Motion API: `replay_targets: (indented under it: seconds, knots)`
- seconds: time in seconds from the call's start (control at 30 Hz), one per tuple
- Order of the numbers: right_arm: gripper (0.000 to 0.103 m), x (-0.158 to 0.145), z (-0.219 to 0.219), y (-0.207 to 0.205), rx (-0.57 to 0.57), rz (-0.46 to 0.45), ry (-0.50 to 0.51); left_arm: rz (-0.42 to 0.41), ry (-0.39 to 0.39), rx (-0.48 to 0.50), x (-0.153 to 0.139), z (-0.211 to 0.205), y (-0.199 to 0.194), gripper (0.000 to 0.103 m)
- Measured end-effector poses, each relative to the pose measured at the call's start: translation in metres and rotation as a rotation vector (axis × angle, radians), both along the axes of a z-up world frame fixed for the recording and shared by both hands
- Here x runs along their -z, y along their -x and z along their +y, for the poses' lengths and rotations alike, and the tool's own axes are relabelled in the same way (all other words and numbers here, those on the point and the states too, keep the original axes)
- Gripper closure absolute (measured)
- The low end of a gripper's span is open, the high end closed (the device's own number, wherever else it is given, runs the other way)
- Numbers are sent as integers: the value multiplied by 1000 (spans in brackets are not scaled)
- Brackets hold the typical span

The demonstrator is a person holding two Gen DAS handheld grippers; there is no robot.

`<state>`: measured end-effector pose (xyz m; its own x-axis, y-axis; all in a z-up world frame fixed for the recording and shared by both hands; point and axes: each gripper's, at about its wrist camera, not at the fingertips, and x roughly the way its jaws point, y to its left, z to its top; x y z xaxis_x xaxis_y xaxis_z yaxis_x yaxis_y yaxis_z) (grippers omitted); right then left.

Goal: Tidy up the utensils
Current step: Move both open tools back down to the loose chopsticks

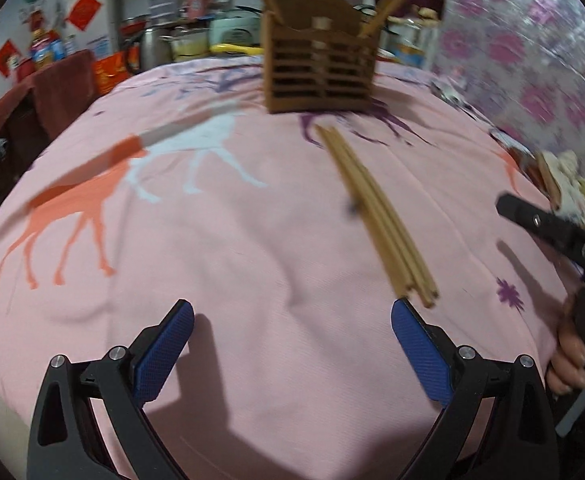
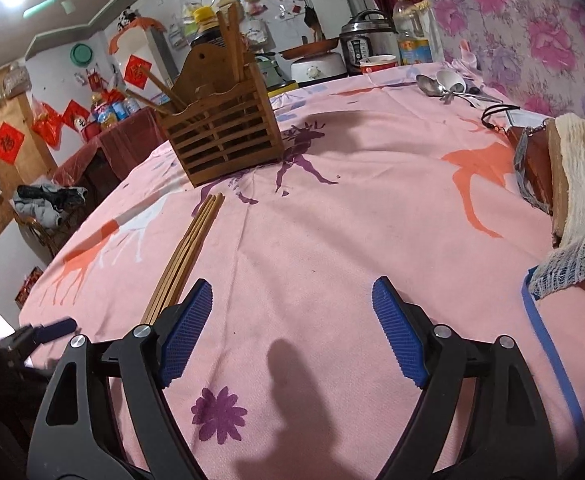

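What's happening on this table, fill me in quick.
A person holds a claw in each hand over a pink tablecloth. Both the left claw and the right claw are open and empty. A bundle of loose chopsticks lies on the cloth in front of a slatted wooden holder that already has some chopsticks standing in it. A few spoons lie at the far edge. Nothing has been picked up yet.

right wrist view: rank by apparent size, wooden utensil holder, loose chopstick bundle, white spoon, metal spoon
1. wooden utensil holder, clearly largest.
2. loose chopstick bundle: long but thin, and nearer the camera, so its length is exaggerated.
3. metal spoon and white spoon: both small, far away and overlapping; too close to rank.
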<state>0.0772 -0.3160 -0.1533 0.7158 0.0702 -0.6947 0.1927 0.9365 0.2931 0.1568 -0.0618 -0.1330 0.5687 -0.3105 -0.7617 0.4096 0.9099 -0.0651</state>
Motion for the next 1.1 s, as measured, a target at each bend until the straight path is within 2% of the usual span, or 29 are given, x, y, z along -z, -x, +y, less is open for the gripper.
replay_targets:
  seconds: [0.17,0.3,0.4,0.5,0.67,0.77,0.93,1.03,1.1]
  knots:
    - [22,2,-4,0,9,5,-27,-13,-48,60,6,-22,-2,6]
    - [22,3,-6,0,12,7,-45,-26,-76,60,7,-33,-13,4]
    - [22,4,-7,-1,10,9,-56,11,-109,-17,5,-38,-42,4]
    - [22,4,-7,-1,13,9,-64,106,-82,-105,3,-27,-69,5]
    - [22,4,-5,-2,2,10,-55,79,-101,-191,1,5,-73,5]
    - [22,0,6,-2,-62,-4,-21,83,-45,-213,0,23,-72,5]
    - [22,0,58,-1,-331,11,51,67,52,-210,-5,38,-64,5]
    - [22,9,83,-5,-395,73,134,65,101,-213,-8,45,-60,5]
    - [22,13,91,-11,-392,103,187,57,112,-205,-10,46,-56,5]
